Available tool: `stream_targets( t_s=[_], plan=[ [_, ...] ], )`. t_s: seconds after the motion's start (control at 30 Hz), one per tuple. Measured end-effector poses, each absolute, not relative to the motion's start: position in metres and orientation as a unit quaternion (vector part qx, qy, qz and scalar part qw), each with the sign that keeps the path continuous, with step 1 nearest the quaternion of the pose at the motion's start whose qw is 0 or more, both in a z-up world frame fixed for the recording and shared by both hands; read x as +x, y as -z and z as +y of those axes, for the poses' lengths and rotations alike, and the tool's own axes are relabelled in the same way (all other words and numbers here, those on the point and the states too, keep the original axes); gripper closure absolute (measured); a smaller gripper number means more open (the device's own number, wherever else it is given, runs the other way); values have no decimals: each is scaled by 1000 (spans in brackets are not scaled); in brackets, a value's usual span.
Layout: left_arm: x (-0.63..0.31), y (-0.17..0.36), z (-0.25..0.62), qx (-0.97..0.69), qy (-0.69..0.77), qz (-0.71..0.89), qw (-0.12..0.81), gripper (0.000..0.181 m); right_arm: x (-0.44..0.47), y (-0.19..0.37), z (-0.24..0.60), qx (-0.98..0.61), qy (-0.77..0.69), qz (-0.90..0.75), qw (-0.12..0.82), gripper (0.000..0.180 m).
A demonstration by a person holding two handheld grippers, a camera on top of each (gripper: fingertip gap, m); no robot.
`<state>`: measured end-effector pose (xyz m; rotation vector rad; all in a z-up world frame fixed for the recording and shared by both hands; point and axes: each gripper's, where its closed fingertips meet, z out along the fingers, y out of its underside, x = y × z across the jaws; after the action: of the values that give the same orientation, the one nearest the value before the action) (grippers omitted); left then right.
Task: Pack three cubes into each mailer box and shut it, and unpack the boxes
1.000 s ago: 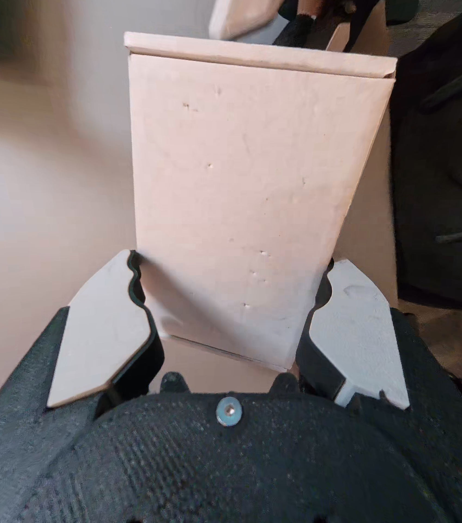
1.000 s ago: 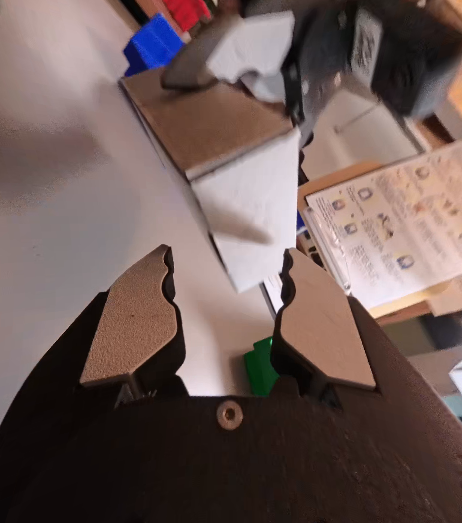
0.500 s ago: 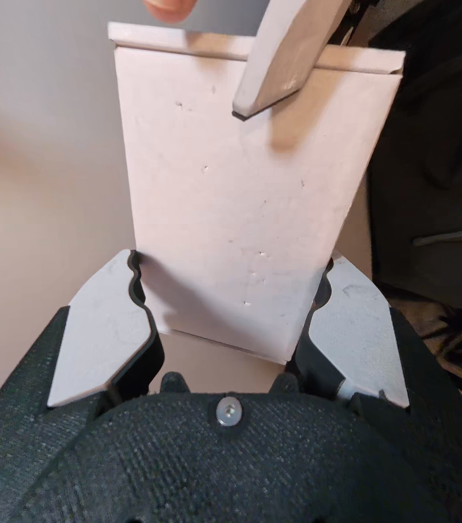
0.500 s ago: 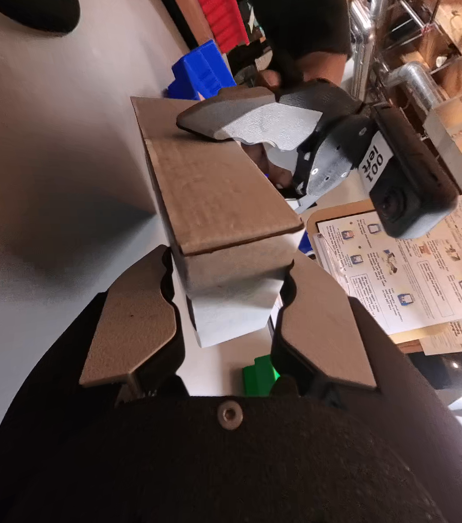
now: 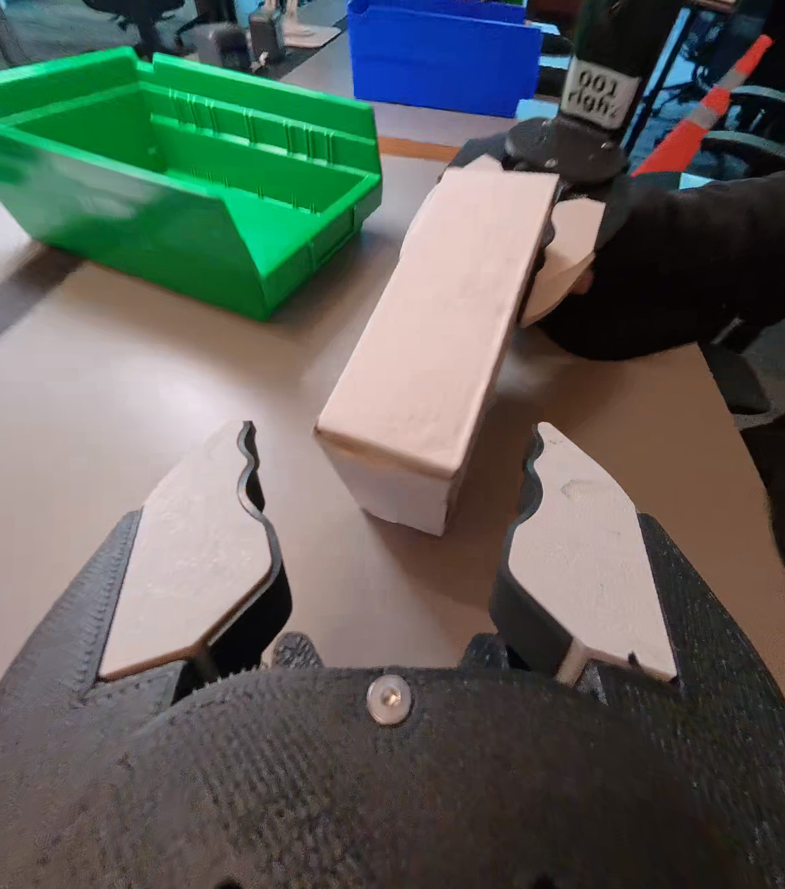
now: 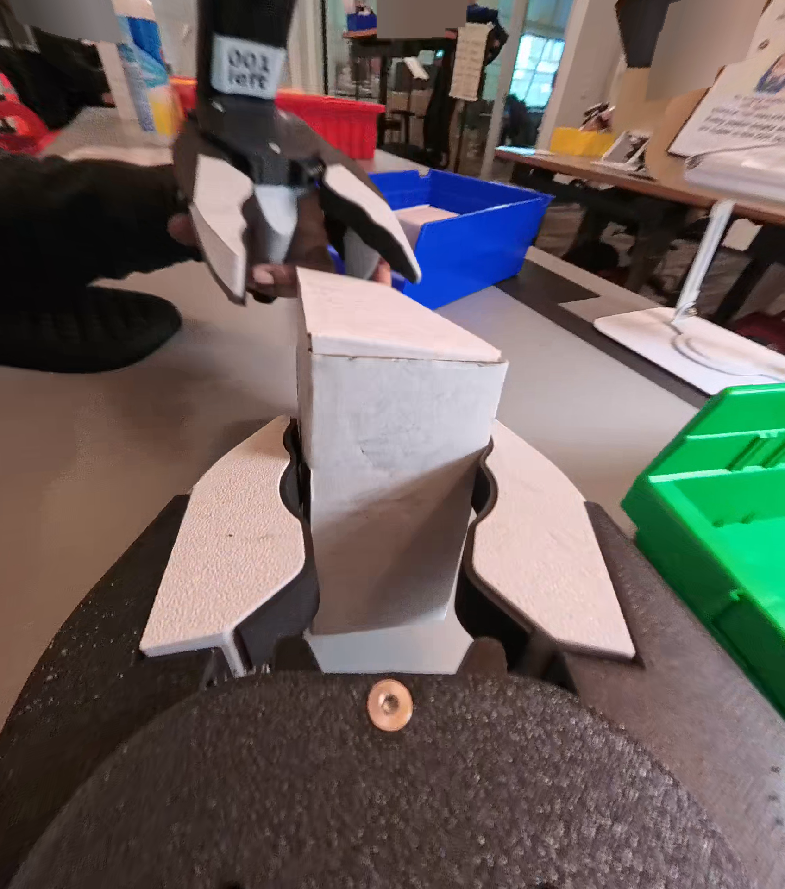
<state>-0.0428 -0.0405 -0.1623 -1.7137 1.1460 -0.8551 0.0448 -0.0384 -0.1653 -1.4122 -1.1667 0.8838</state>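
Your right gripper [image 6: 388, 500] is clamped on one end of the closed mailer box [image 6: 400, 428], a finger pressed flat against each narrow side, while your left gripper [image 5: 392, 476] stands spread wide with the box's other end between its tips and touching neither. The box lies lengthwise on the grey table [image 5: 116, 385]; judging by the creased cardboard, it should be light but easily dented and a little slick, so take it across the short ends near the corners, where the walls are stiffest. Beyond it sit the green bin [image 5: 178, 183] and the blue bin [image 5: 443, 62].
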Motion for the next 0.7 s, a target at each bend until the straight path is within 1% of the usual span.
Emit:
stream_targets(
  t_s=[0.1, 0.17, 0.2, 0.23, 0.37, 0.47, 0.57, 0.63, 0.7],
  plan=[
    [-42, 188, -53, -697, 390, 442, 407, 79, 39, 178, -45, -592, -370, -511, 501, 110],
    [-35, 201, -63, -693, 386, 465, 394, 80, 35, 189, -54, -591, -370, -537, 475, 110],
    [-30, 206, -68, -685, 381, 482, 391, 85, 33, 194, -57, -593, -369, -545, 464, 111],
    [-26, 209, -74, -677, 379, 496, 389, 95, 33, 196, -58, -596, -363, -548, 460, 111],
    [-20, 213, -75, -686, 349, 496, 402, 99, 37, 200, -53, -619, -365, -536, 442, 107],
    [-18, 215, -73, -702, 307, 495, 410, 101, 40, 197, -45, -626, -342, -529, 459, 103],
    [-20, 218, -75, -719, 296, 481, 406, 105, 50, 171, -41, -620, -339, -510, 491, 105],
    [-21, 218, -77, -723, 304, 471, 402, 106, 55, 152, -39, -611, -295, -518, 521, 108],
    [-23, 219, -78, -728, 313, 466, 394, 106, 53, 140, -41, -595, -218, -552, 542, 113]
  ],
)
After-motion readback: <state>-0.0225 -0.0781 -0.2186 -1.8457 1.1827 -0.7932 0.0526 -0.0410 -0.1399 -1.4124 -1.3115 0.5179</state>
